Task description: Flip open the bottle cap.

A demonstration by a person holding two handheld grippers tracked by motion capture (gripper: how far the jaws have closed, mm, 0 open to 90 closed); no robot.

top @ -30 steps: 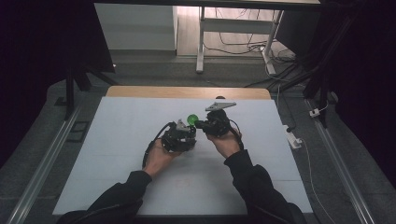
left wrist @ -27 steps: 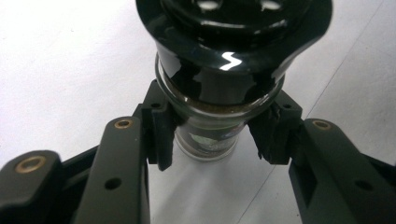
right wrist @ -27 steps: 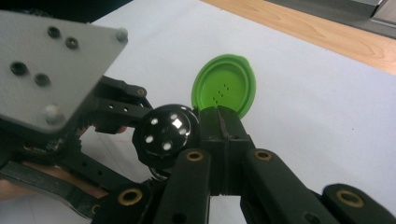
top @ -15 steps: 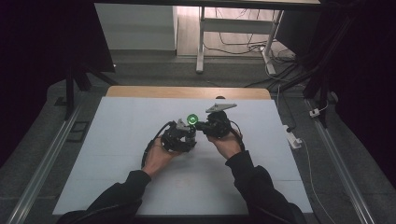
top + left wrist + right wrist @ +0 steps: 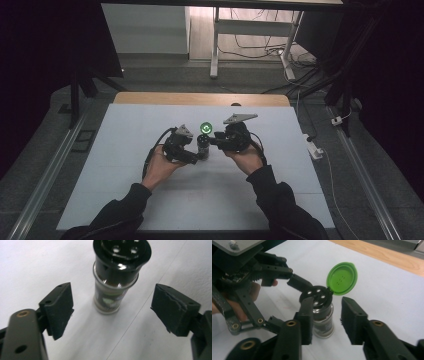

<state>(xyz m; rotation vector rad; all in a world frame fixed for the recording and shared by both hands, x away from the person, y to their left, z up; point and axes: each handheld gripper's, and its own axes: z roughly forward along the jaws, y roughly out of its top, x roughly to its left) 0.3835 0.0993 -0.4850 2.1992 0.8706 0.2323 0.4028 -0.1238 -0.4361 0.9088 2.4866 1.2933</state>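
Note:
A small glass spice jar [image 5: 202, 146] stands upright on the white table [image 5: 125, 150]. It has a black shaker top [image 5: 316, 293], and its green flip lid [image 5: 342, 278] is swung open. My left gripper [image 5: 116, 311] is open, its jaws have just been opening, and the jar [image 5: 113, 287] stands free between the wide-apart pads. My right gripper [image 5: 329, 320] is also open after opening its jaws. The jar [image 5: 324, 320] sits between them, with a gap to the right pad. In the high view the left gripper [image 5: 199, 155] and right gripper [image 5: 214, 142] flank the jar.
The white table top has a wooden strip [image 5: 200, 98] along its far edge. Beyond it stand a white table leg [image 5: 215, 45] and loose cables [image 5: 255, 47] on the floor. A small white box [image 5: 314, 149] lies off the table's right edge.
Both grippers' jaws have parted from the jar. The left gripper has drawn back a little to the left. The jar and its open green lid stay in place.

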